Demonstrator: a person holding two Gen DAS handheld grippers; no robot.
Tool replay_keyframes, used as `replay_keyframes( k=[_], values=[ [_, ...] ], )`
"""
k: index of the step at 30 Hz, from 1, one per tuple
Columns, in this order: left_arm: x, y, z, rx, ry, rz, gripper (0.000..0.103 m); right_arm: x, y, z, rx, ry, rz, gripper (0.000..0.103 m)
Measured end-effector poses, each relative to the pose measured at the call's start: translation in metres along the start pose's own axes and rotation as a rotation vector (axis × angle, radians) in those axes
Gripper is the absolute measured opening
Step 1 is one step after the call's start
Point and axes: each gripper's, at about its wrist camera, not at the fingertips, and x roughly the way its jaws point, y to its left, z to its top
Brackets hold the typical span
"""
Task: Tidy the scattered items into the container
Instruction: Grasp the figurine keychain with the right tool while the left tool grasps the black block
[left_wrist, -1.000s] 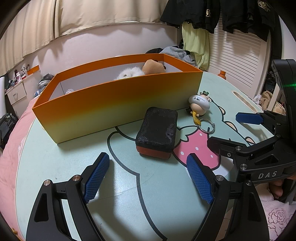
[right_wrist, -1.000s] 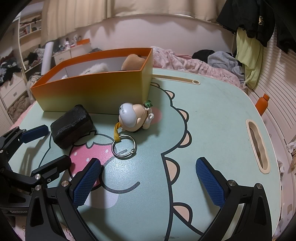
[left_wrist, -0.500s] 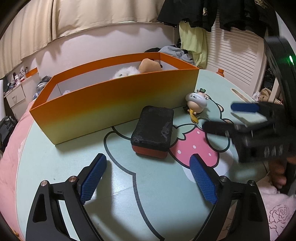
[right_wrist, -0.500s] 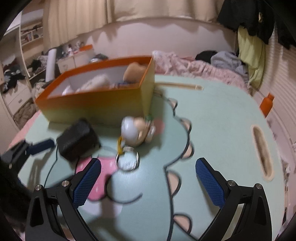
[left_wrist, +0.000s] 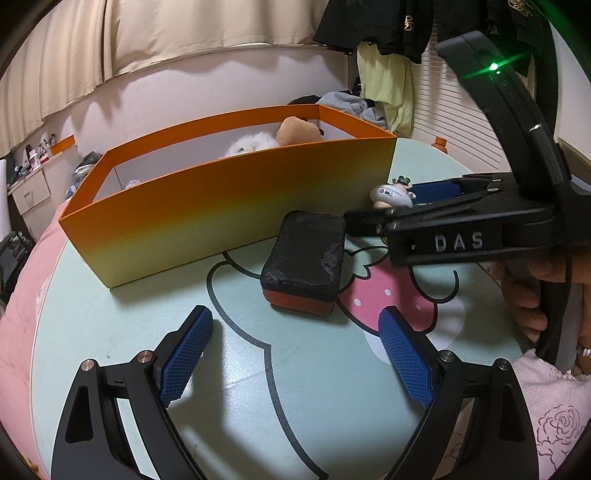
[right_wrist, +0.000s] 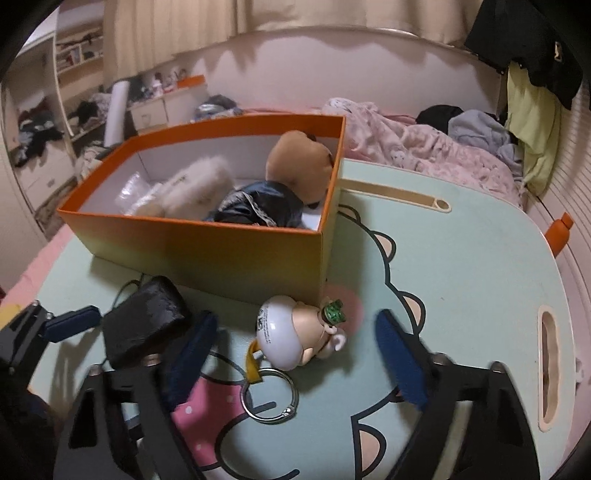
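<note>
A black block with a red base (left_wrist: 304, 258) lies on the mint table (left_wrist: 110, 325), just ahead of my left gripper (left_wrist: 293, 321), which stands open and short of it. To its right lies a small figure keychain (right_wrist: 291, 336) with a metal ring (right_wrist: 269, 395). My right gripper (right_wrist: 295, 325) straddles the figure. Its jaws are closing, and the pads are still clear of the figure on both sides. From the left wrist view the right gripper (left_wrist: 384, 203) reaches in from the right around the figure (left_wrist: 391, 194). The orange box (right_wrist: 221, 251) behind holds a white plush (right_wrist: 195, 188), a brown plush (right_wrist: 299, 158) and dark cloth (right_wrist: 258, 203).
The box's long wall (left_wrist: 221, 206) stands close behind both items. A hand (left_wrist: 532, 302) grips the right tool's handle. An orange bottle (right_wrist: 559, 230) sits at the table's right edge, beside a handle slot (right_wrist: 550, 369). A pink blanket (right_wrist: 424, 147) lies beyond the table.
My right gripper has moved forward over the keychain figure and its jaws have narrowed around it. The left gripper has stayed put.
</note>
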Motion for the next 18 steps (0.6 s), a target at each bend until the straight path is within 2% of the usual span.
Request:
replay_keyframes(
  k=[1, 2, 7, 12, 18],
  values=[
    [0.000, 0.000, 0.000, 0.000, 0.000, 0.000, 0.091, -0.001, 0.000, 0.000, 0.002, -0.006, 0.011, 0.050],
    [0.001, -0.001, 0.001, 0.001, 0.000, 0.000, 0.091, -0.002, -0.001, -0.001, 0.003, -0.010, 0.019, 0.042],
    [0.001, -0.002, 0.001, 0.002, 0.001, 0.000, 0.091, -0.009, 0.000, -0.008, 0.007, -0.046, 0.060, 0.041],
    [0.002, -0.001, 0.003, 0.003, 0.000, -0.005, 0.091, -0.027, -0.007, -0.019, 0.080, -0.081, 0.094, 0.039],
    [0.002, -0.001, 0.004, 0.002, -0.001, -0.006, 0.091, -0.057, -0.011, -0.037, 0.117, -0.144, 0.041, 0.039]
  ],
)
